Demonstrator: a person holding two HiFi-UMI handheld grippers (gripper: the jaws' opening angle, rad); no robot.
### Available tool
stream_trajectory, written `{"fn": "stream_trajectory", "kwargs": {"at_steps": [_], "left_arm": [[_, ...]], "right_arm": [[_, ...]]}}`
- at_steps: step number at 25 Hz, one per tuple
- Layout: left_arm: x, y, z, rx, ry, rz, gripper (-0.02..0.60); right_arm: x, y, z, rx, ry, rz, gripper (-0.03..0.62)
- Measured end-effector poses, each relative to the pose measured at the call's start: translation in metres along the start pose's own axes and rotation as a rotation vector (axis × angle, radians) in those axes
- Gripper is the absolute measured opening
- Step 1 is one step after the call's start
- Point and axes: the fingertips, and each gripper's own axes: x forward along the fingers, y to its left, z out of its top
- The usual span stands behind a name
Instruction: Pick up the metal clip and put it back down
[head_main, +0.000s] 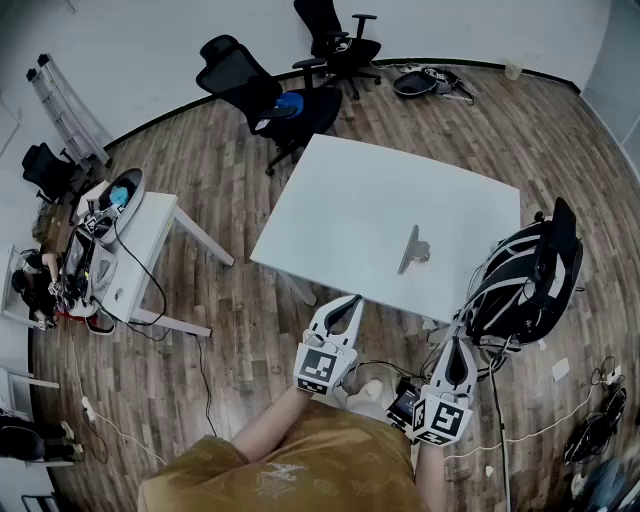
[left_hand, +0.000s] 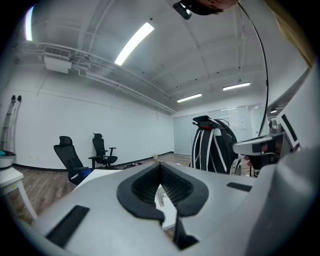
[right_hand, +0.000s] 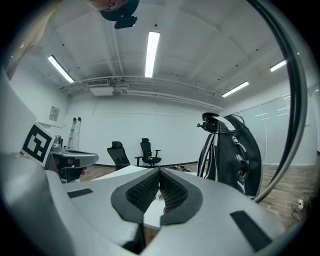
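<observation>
A grey metal clip (head_main: 412, 250) lies on the white table (head_main: 380, 190), close to its near edge. Both grippers hang short of that edge, over the floor, pointing almost level at the table. My left gripper (head_main: 351, 301) is shut and empty, its tips just before the table edge. My right gripper (head_main: 457, 344) is lower right of the clip, also shut and empty. In the left gripper view the jaws (left_hand: 161, 166) meet at the tip, and the clip (left_hand: 159, 200) shows through the gap below. The right gripper view shows its jaws (right_hand: 160, 172) closed over the table edge.
A black chair with white stripes (head_main: 525, 280) stands against the table's right corner, near my right gripper. Two black office chairs (head_main: 270, 95) stand beyond the table. A small white side table (head_main: 150, 235) with gear and cables is at the left. Cables lie on the wood floor.
</observation>
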Motion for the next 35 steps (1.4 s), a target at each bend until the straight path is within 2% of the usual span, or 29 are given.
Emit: {"fn": "stream_trajectory", "kwargs": {"at_steps": [10, 17, 22, 30, 35], "left_arm": [[0.014, -0.005, 0.0, -0.007, 0.001, -0.022, 0.006], [0.053, 0.006, 0.011, -0.008, -0.026, -0.046, 0.006], [0.076, 0.013, 0.016, -0.015, -0.032, -0.062, 0.006], [0.115, 0.033, 0.014, -0.021, -0.028, -0.089, 0.006], [0.128, 0.035, 0.02, -0.044, -0.034, -0.144, 0.006]], "right_arm": [[0.001, -0.011, -0.002, 0.032, 0.001, -0.029, 0.008], [0.029, -0.018, 0.011, 0.045, -0.03, -0.045, 0.008], [0.053, -0.016, 0.015, 0.049, -0.038, -0.003, 0.008], [0.096, -0.013, 0.023, 0.019, -0.048, -0.002, 0.008], [0.111, -0.014, 0.021, 0.028, -0.03, -0.036, 0.008]]}}
